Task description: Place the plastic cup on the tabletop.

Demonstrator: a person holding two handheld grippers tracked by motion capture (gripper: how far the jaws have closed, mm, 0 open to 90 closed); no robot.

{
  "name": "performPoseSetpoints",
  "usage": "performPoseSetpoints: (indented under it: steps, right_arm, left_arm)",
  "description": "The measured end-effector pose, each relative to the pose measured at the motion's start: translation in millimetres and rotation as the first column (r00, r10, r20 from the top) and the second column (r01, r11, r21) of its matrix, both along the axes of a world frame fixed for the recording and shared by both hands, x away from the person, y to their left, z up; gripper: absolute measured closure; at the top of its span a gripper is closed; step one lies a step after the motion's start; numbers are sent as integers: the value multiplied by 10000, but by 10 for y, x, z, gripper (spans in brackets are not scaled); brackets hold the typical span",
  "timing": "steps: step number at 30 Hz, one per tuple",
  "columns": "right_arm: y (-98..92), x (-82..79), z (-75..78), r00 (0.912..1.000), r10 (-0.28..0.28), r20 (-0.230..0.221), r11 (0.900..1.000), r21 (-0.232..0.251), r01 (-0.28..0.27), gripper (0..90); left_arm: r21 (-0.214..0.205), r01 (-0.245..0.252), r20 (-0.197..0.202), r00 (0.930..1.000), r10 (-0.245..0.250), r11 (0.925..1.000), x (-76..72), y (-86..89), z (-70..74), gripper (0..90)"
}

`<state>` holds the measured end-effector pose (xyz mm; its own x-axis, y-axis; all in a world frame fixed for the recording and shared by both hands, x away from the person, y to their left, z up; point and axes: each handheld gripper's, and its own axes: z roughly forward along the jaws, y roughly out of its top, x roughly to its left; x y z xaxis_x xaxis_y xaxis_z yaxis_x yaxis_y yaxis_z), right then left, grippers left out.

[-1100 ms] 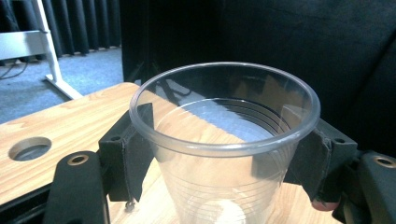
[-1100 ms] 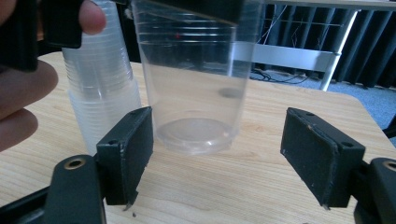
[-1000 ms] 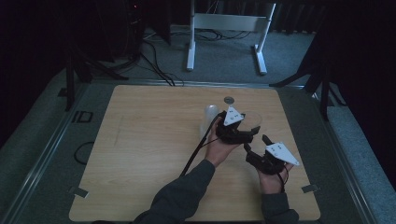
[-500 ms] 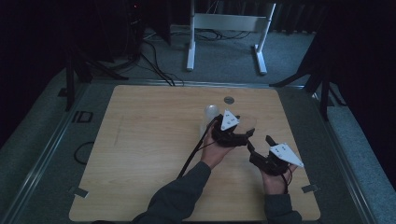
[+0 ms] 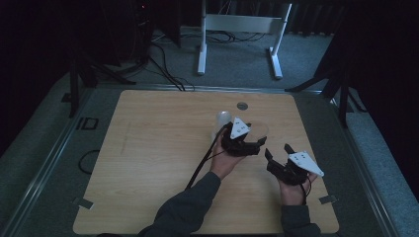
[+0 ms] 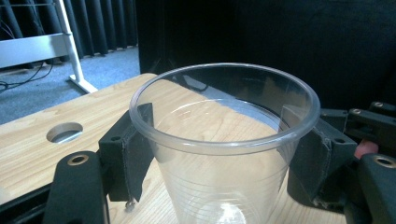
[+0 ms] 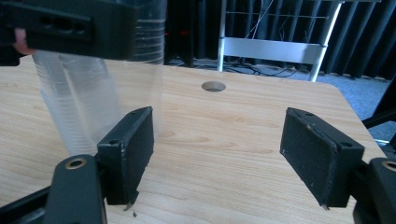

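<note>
Your clear plastic cup (image 6: 224,154) sits clamped upright between the pads of your left gripper (image 5: 240,140), toward the far right part of the table (image 5: 148,168), nearer its far edge than a second ago. Your left gripper view shows the pads pressing both cup walls; your right gripper view shows a stack of cups (image 7: 88,98) beside it. Your right gripper (image 5: 281,159) hangs apart, jaws wide, holding nothing. The table's pale wood has a round hole (image 5: 242,105); beyond are grey carpet and a white frame (image 5: 242,24).
</note>
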<state>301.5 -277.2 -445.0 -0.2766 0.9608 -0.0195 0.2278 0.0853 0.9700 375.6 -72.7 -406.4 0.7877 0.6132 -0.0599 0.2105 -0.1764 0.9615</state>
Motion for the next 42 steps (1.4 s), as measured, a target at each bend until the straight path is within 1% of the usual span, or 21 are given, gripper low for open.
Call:
performPoseSetpoints:
  steps: [3,10,13,15,21,27,28,30,31,32,35,36,42]
  right_arm:
    - [-10,-1,2,10000,-69,29,10000,-22,69,258]
    - [-33,0,-1,9997,-250,33,9997,-24,250,258]
    - [-66,-7,7,9989,-461,58,9989,-1,461,258]
    - [-71,-8,7,9988,-488,66,9988,4,488,258]
    - [-102,-17,17,9970,-758,142,9970,137,756,258]
    - [-128,-27,28,9956,-909,240,9957,216,904,258]
    - [-128,-27,28,9956,-909,240,9957,216,904,258]
    - [-123,-33,34,9956,-904,253,9957,241,898,258]
    - [-123,-33,34,9956,-904,253,9957,241,898,258]
    - [-121,-33,35,9956,-892,270,9958,246,886,258]
    - [-122,-31,35,9957,-889,262,9958,238,883,257]
    - [-122,-31,35,9957,-889,262,9958,238,883,257]
    - [-128,-36,39,9957,-874,315,9959,258,866,258]
  left_arm:
    - [5,-44,-22,10000,44,10000,-5,10,-18,283]
    - [-50,-23,-96,10000,23,10000,-28,21,-112,283]
    - [-26,-63,-133,9999,63,10000,-37,38,-167,283]
    - [-16,-70,-152,9999,70,10000,-42,43,-186,283]
    - [248,-243,46,9997,242,9994,-75,37,-311,283]
    - [368,-412,21,9992,411,9985,-98,36,-470,283]
    - [368,-412,21,9992,411,9985,-98,36,-470,283]
    - [598,-454,27,9990,453,9972,-93,14,-569,282]
    - [598,-454,27,9990,453,9972,-93,14,-569,282]
    - [765,-512,61,9987,509,9957,-94,-2,-621,281]
    - [765,-512,61,9987,509,9957,-94,-2,-621,282]
    - [813,-560,71,9984,556,9951,-87,-19,-680,282]
    - [572,-607,-79,9981,612,9965,-84,-26,-740,275]
